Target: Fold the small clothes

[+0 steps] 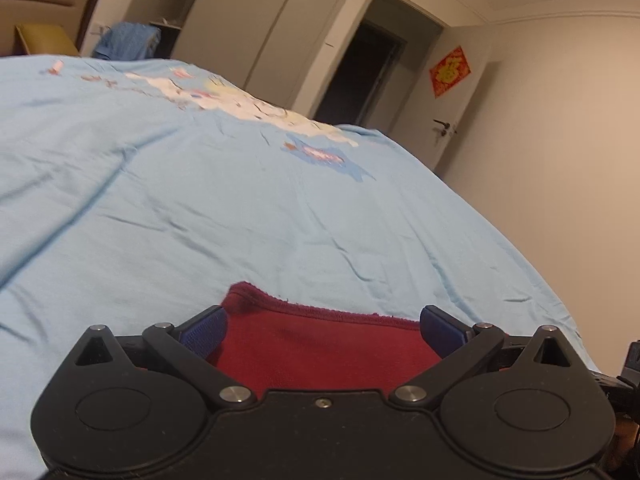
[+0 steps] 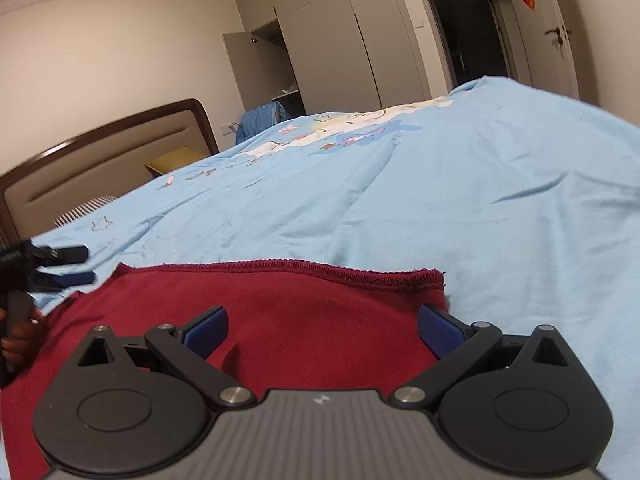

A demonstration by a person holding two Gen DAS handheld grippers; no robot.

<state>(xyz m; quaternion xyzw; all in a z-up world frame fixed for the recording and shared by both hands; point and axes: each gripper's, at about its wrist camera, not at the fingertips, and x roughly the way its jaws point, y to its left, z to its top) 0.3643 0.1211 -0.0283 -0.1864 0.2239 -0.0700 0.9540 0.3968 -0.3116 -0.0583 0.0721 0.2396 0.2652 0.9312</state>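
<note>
Through the left wrist camera I see my left gripper (image 1: 323, 330) low over a bed, its two blue-padded fingers (image 1: 204, 330) spread wide apart and closed on nothing. Between and below them lies a dark red garment (image 1: 320, 348), flat on a light blue bedspread (image 1: 200, 200). The garment's hemmed far edge runs just past the fingertips, with one corner bunched up slightly near the left finger. I cannot tell whether the pads touch the cloth. The bedspread carries a pale cartoon print (image 1: 248, 104) further back. Beyond the bed stand a white wardrobe (image 1: 248, 20), a dark open doorway (image 1: 360, 76) and a white door (image 1: 452, 92) with a red square decoration (image 1: 450, 72).

Through the right wrist camera I see my right gripper (image 2: 322, 332), also spread wide and gripping nothing, hovering over the same red garment (image 2: 280, 304). Here the garment fills the lower middle of the view, its stitched hem straight across and its right corner just beyond the right finger. At the far left edge, the left gripper (image 2: 68, 266) shows side-on near the garment's left corner, a hand (image 2: 18, 336) holding it. Behind are a padded headboard (image 2: 104, 164) with a dark wooden frame and an open wardrobe (image 2: 276, 64).
</note>
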